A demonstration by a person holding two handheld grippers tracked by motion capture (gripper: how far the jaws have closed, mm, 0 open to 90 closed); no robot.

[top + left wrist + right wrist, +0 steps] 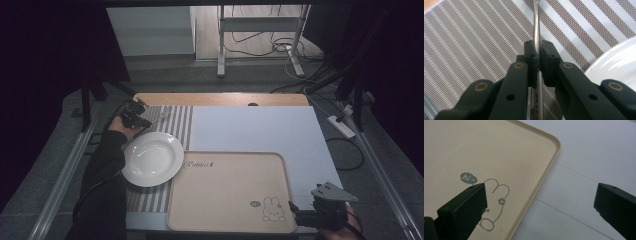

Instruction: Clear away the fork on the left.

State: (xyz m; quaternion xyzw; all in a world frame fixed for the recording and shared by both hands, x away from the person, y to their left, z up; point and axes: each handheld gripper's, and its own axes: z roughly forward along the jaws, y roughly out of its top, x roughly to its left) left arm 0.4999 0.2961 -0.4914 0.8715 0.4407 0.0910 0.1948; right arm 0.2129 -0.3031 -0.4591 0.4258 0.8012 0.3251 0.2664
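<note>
A slim metal utensil (537,30) lies on the striped placemat (474,37), its head out of frame in the left gripper view. My left gripper (537,48) is shut on its handle, low over the mat at the table's far left (141,121), just behind the white plate (152,159). The plate's rim (619,65) curves in at the right of the left gripper view. My right gripper (296,211) stands open at the near right, its jaws astride the right edge of the beige tray (499,150) by the rabbit drawing (496,195), with nothing between them.
The beige tray (230,190) lies bare at the near centre. A white sheet (250,127) covers the right and far part of the table. The wooden table edge (220,98) runs along the back. A power strip (341,126) and cables lie on the floor to the right.
</note>
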